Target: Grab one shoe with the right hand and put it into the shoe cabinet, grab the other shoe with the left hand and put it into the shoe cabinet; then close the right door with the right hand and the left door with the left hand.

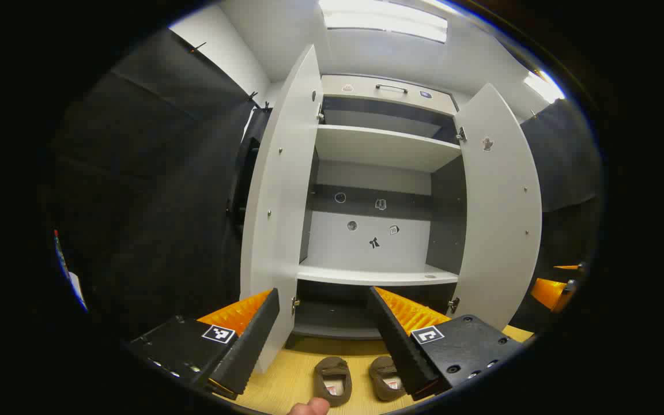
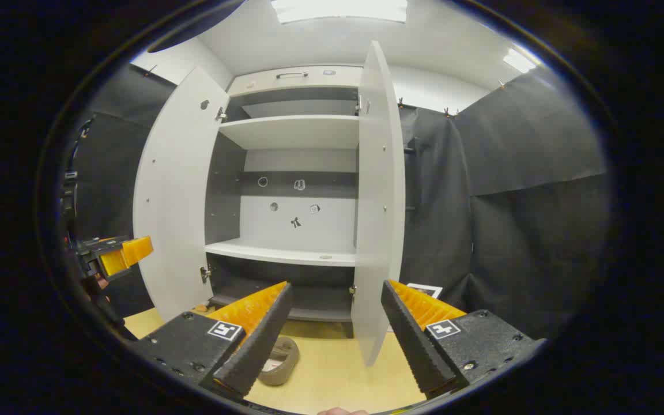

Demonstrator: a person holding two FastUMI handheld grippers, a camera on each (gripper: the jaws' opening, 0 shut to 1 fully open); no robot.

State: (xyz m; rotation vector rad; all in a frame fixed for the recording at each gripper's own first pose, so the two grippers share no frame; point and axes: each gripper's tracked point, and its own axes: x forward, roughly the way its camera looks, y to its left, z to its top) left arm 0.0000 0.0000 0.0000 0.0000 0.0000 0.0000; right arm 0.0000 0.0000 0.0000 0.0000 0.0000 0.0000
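1. Two brown shoes side by side on the wooden floor [image 1: 286, 374] just in front of the shoe cabinet [image 1: 384, 150], openings up: left shoe [image 1: 332, 380] and right shoe [image 1: 387, 377] in the left gripper view, the right one partly hidden behind a finger.
2. One shoe [image 2: 279, 360] in the right gripper view, half hidden behind a finger of that gripper.
3. Left gripper [image 1: 323, 314] spread wide, grasping nothing, held above the shoes and facing the cabinet.
4. Right gripper [image 2: 338, 308] likewise spread wide and empty; also seen far off at the edge of the left gripper view [image 1: 557, 288] (jaw state there too small to tell).
5. Both doors swung open: left door [image 1: 277, 207] and right door [image 1: 499, 213] flanking pale shelves.
6. Small stickers [image 1: 373, 242] on the cabinet's back panel.
7. Handle [image 1: 391, 87] on the top panel, ceiling light [image 1: 384, 20] above.
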